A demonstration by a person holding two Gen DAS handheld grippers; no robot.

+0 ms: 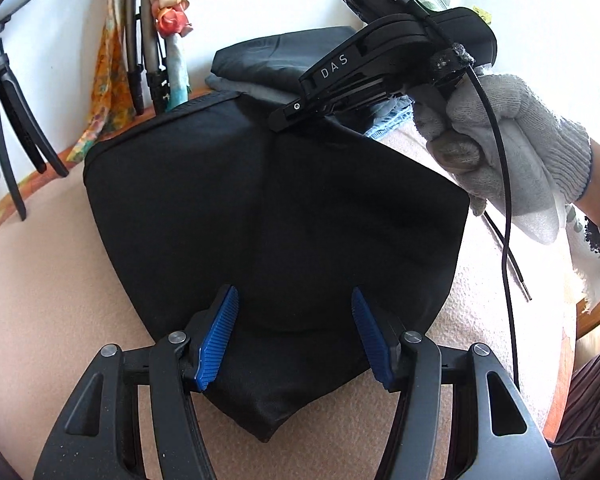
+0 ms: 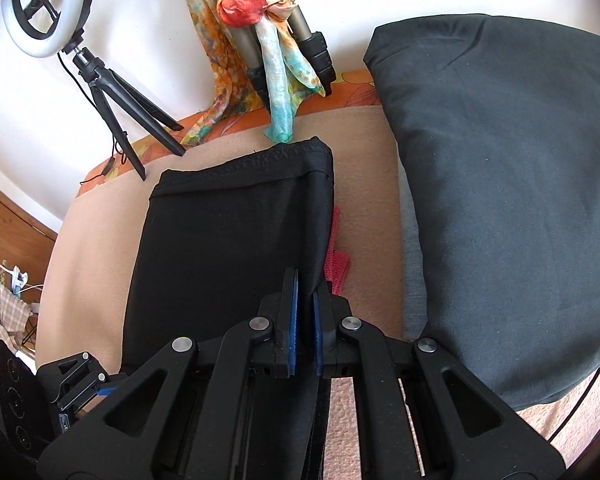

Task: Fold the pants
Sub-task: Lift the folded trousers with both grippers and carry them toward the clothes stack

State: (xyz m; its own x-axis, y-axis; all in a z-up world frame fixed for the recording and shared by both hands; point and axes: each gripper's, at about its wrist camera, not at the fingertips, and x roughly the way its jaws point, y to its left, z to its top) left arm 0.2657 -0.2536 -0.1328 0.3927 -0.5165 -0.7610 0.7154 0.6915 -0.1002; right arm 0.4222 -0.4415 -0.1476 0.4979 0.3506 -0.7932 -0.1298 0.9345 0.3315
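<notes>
Black pants (image 1: 260, 208) lie folded on a beige blanket (image 1: 40, 280). In the left wrist view my left gripper (image 1: 296, 340) hovers over the near end of the pants, its blue pads (image 1: 216, 344) standing apart with black cloth beneath them and nothing pinched. A gloved hand (image 1: 520, 148) holds my right gripper (image 1: 278, 120), whose tip rests at the far end of the pants. In the right wrist view the right gripper (image 2: 305, 300) is shut on the right edge of the pants (image 2: 228, 240). The left gripper (image 2: 80, 376) shows at lower left.
A pile of folded dark grey clothes (image 2: 500, 200) lies just right of the pants. A small red mesh piece (image 2: 336, 268) peeks out beside the pants' edge. A ring light on a tripod (image 2: 48, 8) and a colourful scarf (image 2: 276, 80) stand at the wall behind.
</notes>
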